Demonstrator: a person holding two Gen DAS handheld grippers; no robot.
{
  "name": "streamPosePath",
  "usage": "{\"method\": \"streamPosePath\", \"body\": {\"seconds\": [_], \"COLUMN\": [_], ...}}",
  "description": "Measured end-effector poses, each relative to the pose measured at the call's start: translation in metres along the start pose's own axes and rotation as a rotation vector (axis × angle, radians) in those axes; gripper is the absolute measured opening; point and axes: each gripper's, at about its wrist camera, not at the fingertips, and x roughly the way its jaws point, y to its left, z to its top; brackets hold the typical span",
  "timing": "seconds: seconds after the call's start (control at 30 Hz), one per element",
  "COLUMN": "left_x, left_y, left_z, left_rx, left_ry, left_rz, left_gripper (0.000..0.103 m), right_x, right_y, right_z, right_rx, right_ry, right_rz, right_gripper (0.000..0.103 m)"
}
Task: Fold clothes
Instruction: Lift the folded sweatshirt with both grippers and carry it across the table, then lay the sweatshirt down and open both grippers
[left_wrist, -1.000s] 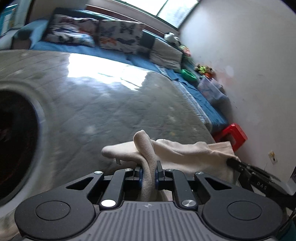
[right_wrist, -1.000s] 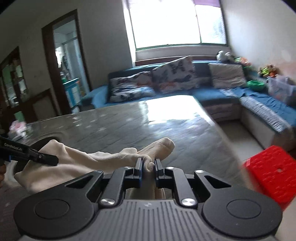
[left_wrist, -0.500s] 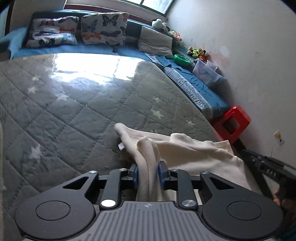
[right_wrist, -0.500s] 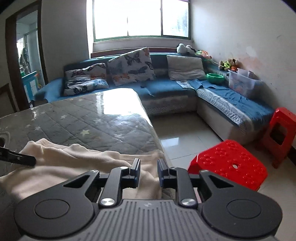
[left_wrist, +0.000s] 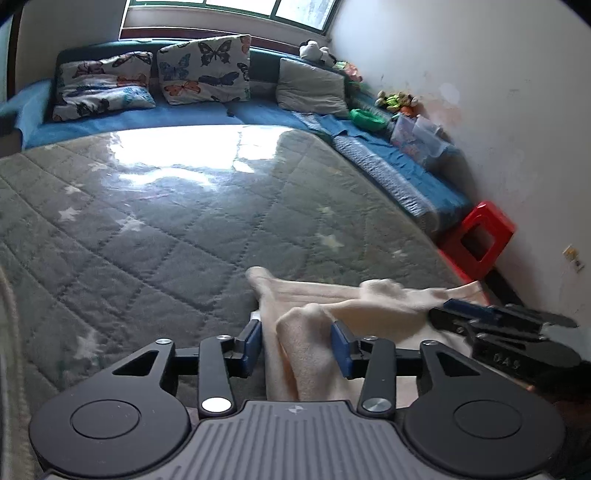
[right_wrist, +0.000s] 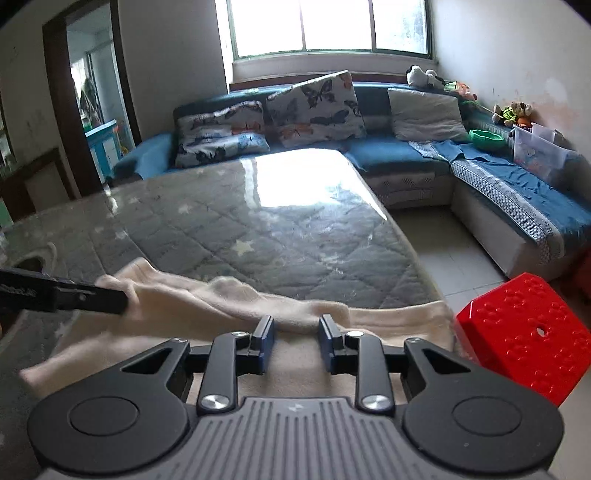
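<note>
Left gripper (left_wrist: 297, 347) gapes wide, a cloth (left_wrist: 354, 299) ridge loose between its fingers; right gripper (right_wrist: 295, 338) (at three o'clock) open, gripping nothing.

I count one cream garment (right_wrist: 236, 306) on one quilted counter (right_wrist: 280, 229), my two claws (left_wrist: 295, 345) (right_wrist: 293, 341), three sofa cushions, two with butterflies (right_wrist: 314, 107), one grey (right_wrist: 424, 114), and two red stools (right_wrist: 517, 332) (left_wrist: 476, 240).
</note>
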Motion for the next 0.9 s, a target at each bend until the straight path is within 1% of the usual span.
{"method": "streamPosePath", "body": {"seconds": [0.07,0.13,0.17,0.23,0.33,0.43,0.53,0.7,0.83,0.9], "left_x": [0.003,0.004,0.004,0.006,0.014,0.025,0.034,0.047,0.041,0.035], "left_y": [0.002,0.001,0.001,-0.004,-0.014,-0.023,-0.029,-0.03,-0.029,-0.028], "left_z": [0.0,0.001,0.001,0.002,0.004,0.005,0.007,0.015,0.015,0.014], "left_rx": [0.013,0.007,0.004,0.016,0.052,0.125,0.161,0.188,0.158,0.154], "left_ry": [0.005,-0.001,-0.004,-0.006,-0.003,-0.002,-0.013,-0.024,-0.025,-0.029], "left_rz": [0.038,0.025,0.018,0.001,0.003,0.03,0.055,0.079,0.072,0.075], "left_gripper": [0.048,0.05,0.052,0.054,0.054,0.054,0.055,0.056,0.057,0.06], "right_x": [0.003,0.005,0.003,0.001,0.005,0.011,0.017,0.025,0.027,0.023], "right_y": [0.001,0.001,0.003,0.006,0.008,0.01,0.012,0.015,0.015,0.014], "right_z": [0.0,0.0,0.001,0.0,0.001,0.002,0.004,0.008,0.011,0.011], "right_rx": [-0.007,-0.014,-0.015,-0.02,-0.036,-0.039,-0.049,-0.052,-0.042,-0.036], "right_ry": [0.001,-0.002,-0.007,-0.012,-0.004,-0.01,-0.015,-0.018,-0.018,-0.02], "right_rz": [-0.004,-0.006,-0.006,0.001,-0.011,-0.024,-0.041,-0.066,-0.069,-0.059], "right_gripper": [0.029,0.03,0.036,0.043,0.044,0.045,0.047,0.051,0.053,0.056]}}
